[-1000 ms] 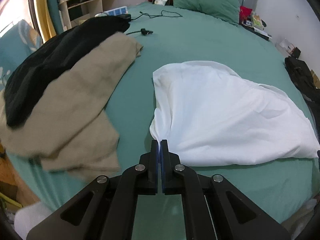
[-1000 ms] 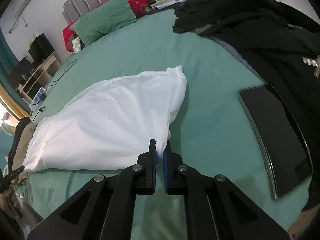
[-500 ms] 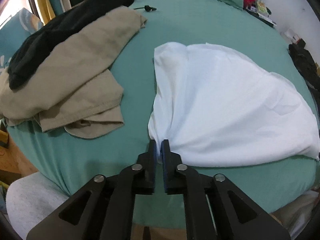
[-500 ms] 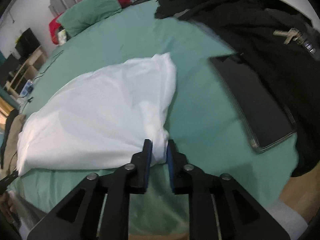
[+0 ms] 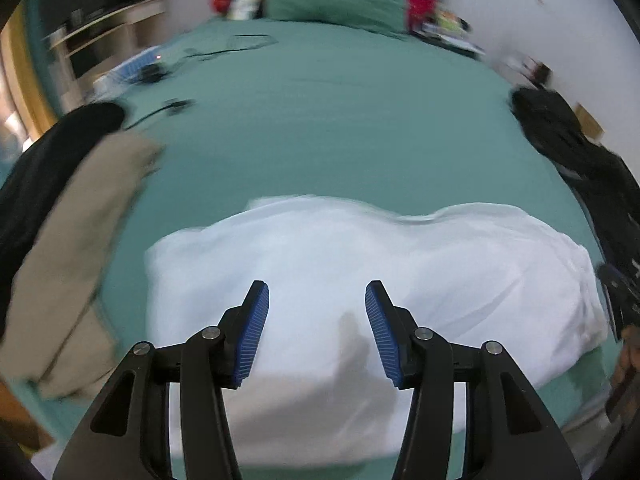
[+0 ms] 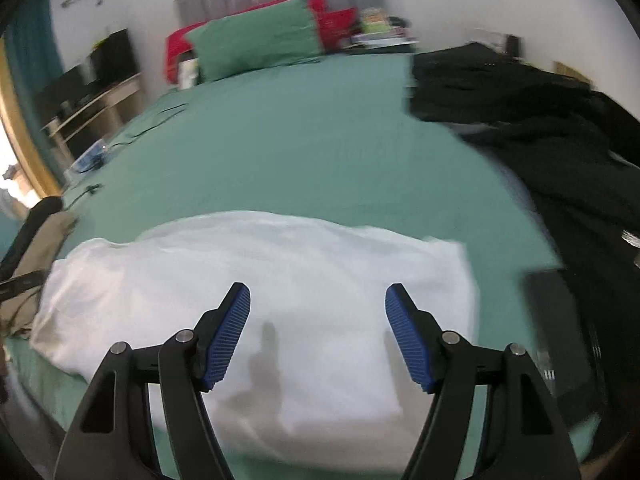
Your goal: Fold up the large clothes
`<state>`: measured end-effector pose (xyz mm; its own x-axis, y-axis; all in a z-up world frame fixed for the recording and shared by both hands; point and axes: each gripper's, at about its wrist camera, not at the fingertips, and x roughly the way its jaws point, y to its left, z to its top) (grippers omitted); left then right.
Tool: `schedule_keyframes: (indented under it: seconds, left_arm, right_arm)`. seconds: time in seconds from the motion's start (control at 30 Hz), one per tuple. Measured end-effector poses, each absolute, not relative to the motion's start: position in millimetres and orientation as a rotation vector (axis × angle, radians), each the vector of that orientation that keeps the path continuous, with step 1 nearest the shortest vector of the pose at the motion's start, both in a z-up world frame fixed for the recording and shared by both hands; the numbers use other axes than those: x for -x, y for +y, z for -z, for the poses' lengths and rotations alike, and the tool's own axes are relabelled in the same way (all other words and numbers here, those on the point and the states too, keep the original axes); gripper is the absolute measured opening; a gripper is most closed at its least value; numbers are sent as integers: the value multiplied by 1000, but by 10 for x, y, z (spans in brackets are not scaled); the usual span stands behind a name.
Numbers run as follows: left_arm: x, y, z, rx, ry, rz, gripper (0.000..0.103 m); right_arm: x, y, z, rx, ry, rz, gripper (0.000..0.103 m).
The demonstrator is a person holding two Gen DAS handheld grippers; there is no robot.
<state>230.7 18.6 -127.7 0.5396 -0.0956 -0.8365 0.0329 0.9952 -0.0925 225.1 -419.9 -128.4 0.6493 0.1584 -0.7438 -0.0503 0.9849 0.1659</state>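
Two grippers: the left gripper (image 5: 317,294) and the right gripper (image 6: 318,296) are both hovering above the white garment (image 5: 400,280) with jaws spread wide, having just been opening; nothing is sitting between the blue ribbed pads (image 5: 250,332) of either one.
Writing: motion blur is smearing both views, so no brand, label or text is reading clearly anywhere.
White garment: it is lying loose at the near edge of the bed, a wide, puffy, folded-over heap of plain white cloth with soft creases; the grippers are casting grey shadows on it.
Surface: a green bed sheet (image 5: 340,120) is covering the mattress and is showing bare beyond the garment.
Left side: a beige garment (image 5: 80,240) is lying beside a black one (image 5: 48,160), well apart from the white heap.
Right side: dark clothes (image 6: 540,140) are spreading over the bed's edge, with a flat dark slab (image 6: 560,320) lying near the white cloth.
Room: a green pillow (image 6: 256,46) is leaning against red cushions (image 6: 340,20) at a grey headboard; a wooden shelf unit (image 6: 92,108) is standing by the white wall, and thin cables (image 5: 240,44) are trailing across the sheet.
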Motion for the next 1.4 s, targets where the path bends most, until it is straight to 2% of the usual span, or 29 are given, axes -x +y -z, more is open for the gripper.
schedule_keyframes:
  seconds: [0.13, 0.37, 0.43, 0.63, 0.87, 1.1, 1.13, 1.27, 1.4]
  left_arm:
    - [-2714, -274, 1448, 31, 1043, 145, 53]
    - [-3312, -687, 1925, -56, 1188, 165, 53]
    - [-3420, -717, 1966, -74, 1156, 147, 59]
    - [-3724, -421, 1809, -32, 1103, 16, 59]
    - [-3111, 483, 1485, 118, 1009, -126, 59]
    - [-2514, 1065, 2000, 124, 1165, -208, 60]
    - [-2449, 1136, 2001, 150, 1140, -195, 61]
    - [-2343, 1125, 1881, 133, 1153, -257, 62]
    - [-2180, 1047, 1598, 144, 1072, -288, 62]
  right_arm:
    - [-2625, -4057, 1542, -149, 928, -168, 70]
    - [-2618, -4247, 1751, -167, 971, -129, 70]
    - [-2603, -4314, 1755, -184, 971, -104, 70]
    - [-2622, -4426, 1753, -270, 971, -88, 70]
    - [-2546, -4217, 1611, -192, 917, -125, 70]
    - [-2334, -3850, 1537, -170, 894, -217, 70]
    - [-2317, -3772, 1548, -131, 902, -216, 70]
    - [-2310, -3563, 1764, -10, 993, -181, 70]
    - [-2232, -3622, 1673, -22, 968, -135, 71]
